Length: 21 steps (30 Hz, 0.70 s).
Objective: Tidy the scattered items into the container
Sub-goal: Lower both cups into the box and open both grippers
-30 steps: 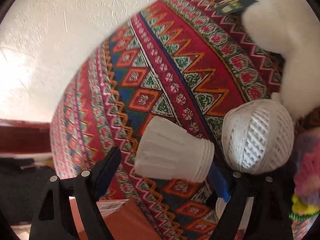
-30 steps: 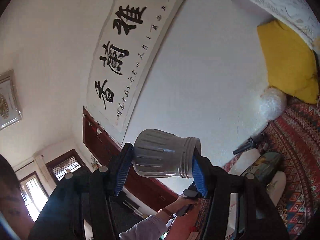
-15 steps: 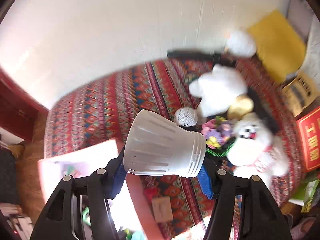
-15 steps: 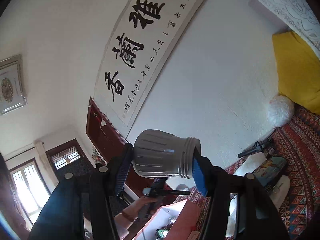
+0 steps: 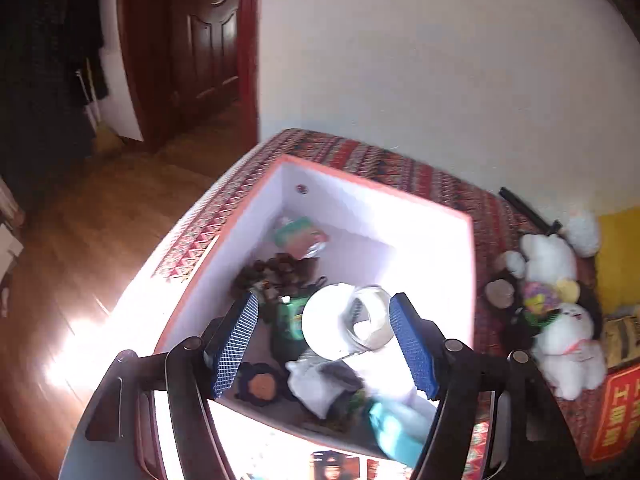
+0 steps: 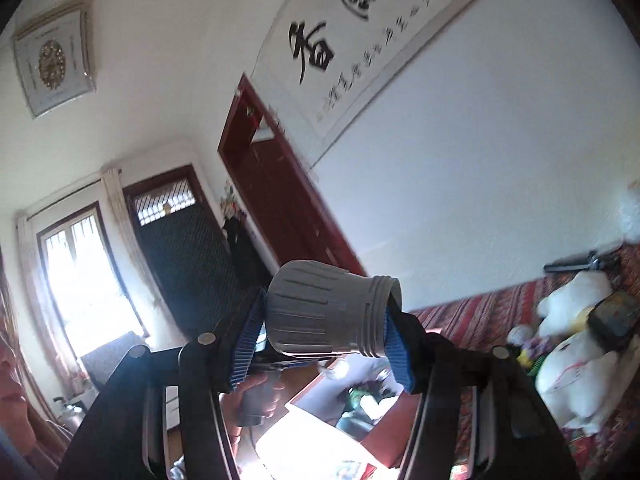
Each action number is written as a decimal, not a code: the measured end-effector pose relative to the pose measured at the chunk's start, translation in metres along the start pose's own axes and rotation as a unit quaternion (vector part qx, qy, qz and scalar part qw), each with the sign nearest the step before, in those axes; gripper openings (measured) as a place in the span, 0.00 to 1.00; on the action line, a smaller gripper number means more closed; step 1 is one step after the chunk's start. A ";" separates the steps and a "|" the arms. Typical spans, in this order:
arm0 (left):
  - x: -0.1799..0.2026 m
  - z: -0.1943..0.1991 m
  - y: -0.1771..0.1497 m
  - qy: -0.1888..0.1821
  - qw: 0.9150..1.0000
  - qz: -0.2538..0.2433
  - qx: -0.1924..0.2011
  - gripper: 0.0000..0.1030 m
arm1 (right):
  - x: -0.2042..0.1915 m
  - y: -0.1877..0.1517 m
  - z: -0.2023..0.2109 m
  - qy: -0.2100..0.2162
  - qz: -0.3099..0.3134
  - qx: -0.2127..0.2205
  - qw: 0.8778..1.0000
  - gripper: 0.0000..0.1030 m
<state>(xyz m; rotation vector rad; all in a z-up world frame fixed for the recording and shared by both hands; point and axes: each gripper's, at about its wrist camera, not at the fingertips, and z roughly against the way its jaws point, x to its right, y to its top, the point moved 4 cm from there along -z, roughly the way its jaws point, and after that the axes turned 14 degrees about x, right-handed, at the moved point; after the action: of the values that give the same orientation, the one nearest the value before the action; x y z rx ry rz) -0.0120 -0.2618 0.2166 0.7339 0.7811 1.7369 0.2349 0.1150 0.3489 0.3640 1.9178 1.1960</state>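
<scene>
Two grippers up: our left gripper [image 5: 324, 344] is opening over the box [image 5: 420, 196], white cup [image 5: 344, 322] loose between its pads. Our right gripper [image 6: 324, 344] clamps a grey cup [image 6: 332, 308], held level beside the bed.

We see white cup [image 5: 344, 322] blurred between left tool's pads; contact unclear. Box [image 5: 376, 196] contents smeared; teal item [image 5: 394, 430] unidentifiable. Box near wall hidden behind tool arms. In right view, grey cup [image 6: 328, 308] covers part of box; calligraphy scroll [image 6: 360, 28] cut by top edge. Plush toys [image 6: 568, 364] blurred.
</scene>
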 end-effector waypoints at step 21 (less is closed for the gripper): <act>-0.147 0.014 -0.037 -0.008 0.979 0.205 0.012 0.80 | 0.025 -0.278 -0.183 -0.119 0.204 -0.420 0.876 0.70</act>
<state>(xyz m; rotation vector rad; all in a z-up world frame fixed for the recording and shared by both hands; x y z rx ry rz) 0.0588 -0.3917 0.1806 0.9750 0.6712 2.0884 0.1272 -0.1210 0.1391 0.4168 0.9791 2.0189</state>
